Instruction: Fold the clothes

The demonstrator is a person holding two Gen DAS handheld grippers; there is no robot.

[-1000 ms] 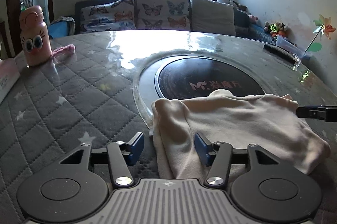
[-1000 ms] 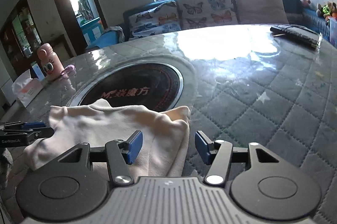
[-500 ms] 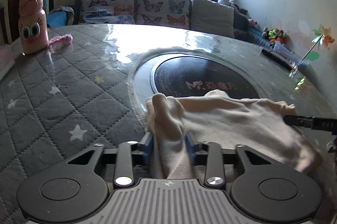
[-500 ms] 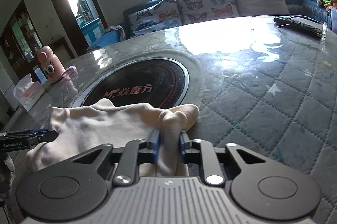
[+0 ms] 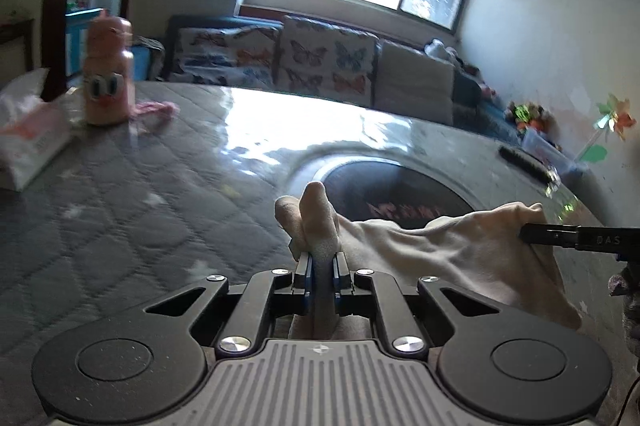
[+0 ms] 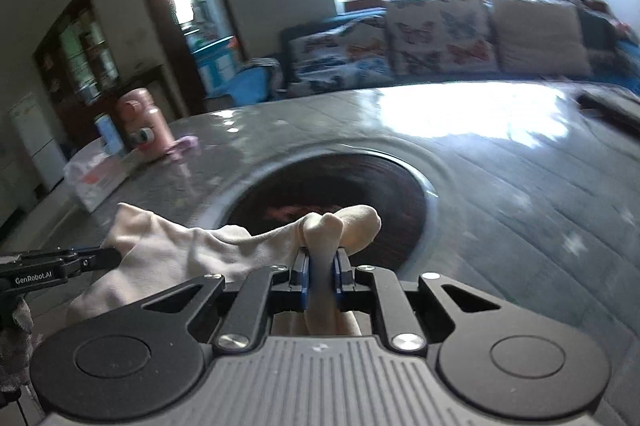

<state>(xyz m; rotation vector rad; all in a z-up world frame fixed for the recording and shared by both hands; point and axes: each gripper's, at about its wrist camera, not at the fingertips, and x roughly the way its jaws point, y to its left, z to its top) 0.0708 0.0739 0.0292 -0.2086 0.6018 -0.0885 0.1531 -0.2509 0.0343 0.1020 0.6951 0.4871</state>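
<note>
A cream cloth garment (image 5: 452, 254) hangs stretched between my two grippers, lifted off the grey quilted table (image 5: 120, 193). My left gripper (image 5: 321, 264) is shut on its left corner, which bunches up above the blue pads. My right gripper (image 6: 322, 268) is shut on the right corner of the garment (image 6: 184, 254). The right gripper's tip (image 5: 560, 236) shows at the right of the left wrist view. The left gripper's tip (image 6: 80, 262) shows at the left of the right wrist view.
A round black hotplate (image 6: 332, 185) is set in the table's middle under the garment. A pink cartoon bottle (image 5: 106, 87) and a tissue pack (image 5: 28, 141) stand at the far left. A remote (image 5: 524, 161) lies at the far right. A sofa (image 5: 320, 65) is beyond.
Both grippers closed on the garment's near corners, then lifted them up off the table. The cloth now hangs between them and the views tilt upward.
</note>
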